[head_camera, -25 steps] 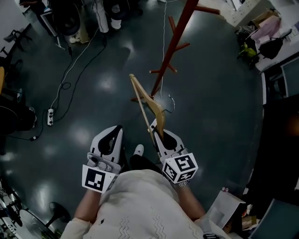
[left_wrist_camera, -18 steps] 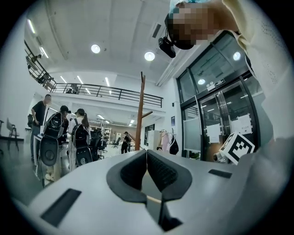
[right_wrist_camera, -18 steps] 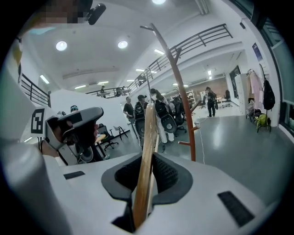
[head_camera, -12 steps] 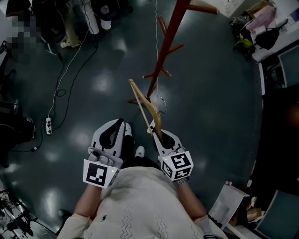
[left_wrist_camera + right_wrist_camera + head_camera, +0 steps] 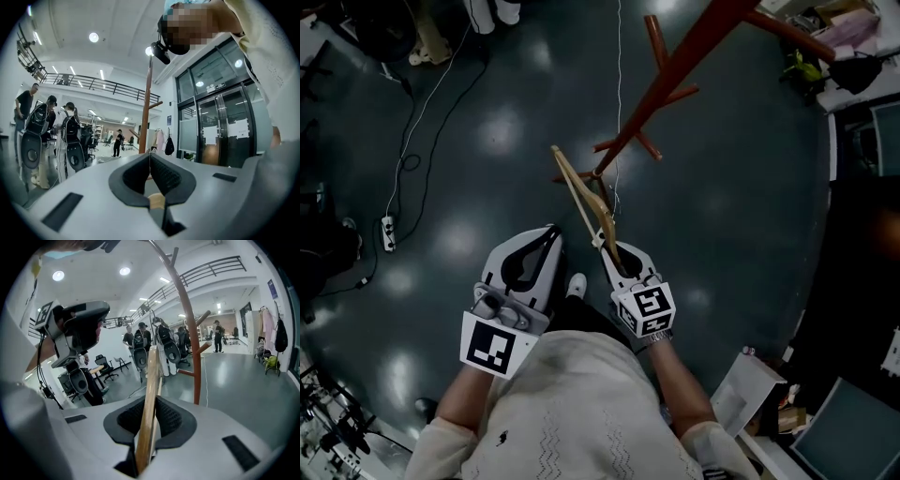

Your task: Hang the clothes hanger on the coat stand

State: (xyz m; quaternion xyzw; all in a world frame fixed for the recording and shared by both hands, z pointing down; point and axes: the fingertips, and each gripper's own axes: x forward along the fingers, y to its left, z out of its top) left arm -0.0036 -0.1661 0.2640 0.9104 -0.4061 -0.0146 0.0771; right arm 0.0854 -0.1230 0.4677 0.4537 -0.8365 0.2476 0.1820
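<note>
The red-brown coat stand (image 5: 675, 75) leans across the top of the head view, with short pegs low on its pole. The wooden hanger (image 5: 581, 192) stands nearly on edge, and its far end lies close to the stand's lowest pegs. My right gripper (image 5: 612, 251) is shut on the hanger's near arm. In the right gripper view the hanger (image 5: 151, 399) rises between the pads, with the coat stand (image 5: 187, 319) just behind it. My left gripper (image 5: 548, 232) is beside it on the left, shut and holding nothing. In the left gripper view, the left gripper (image 5: 150, 157) points at the coat stand (image 5: 146, 112).
A thin white cord (image 5: 619, 94) hangs down beside the stand. A power strip (image 5: 387, 234) and cables lie on the dark floor at left. People stand at the far top left. Bags and a desk (image 5: 853, 66) are at top right, and a box (image 5: 750, 394) at bottom right.
My right gripper has carried the hanger forward, so its far end is now nearer the stand's lower pegs. The left gripper has moved forward with it, still shut.
</note>
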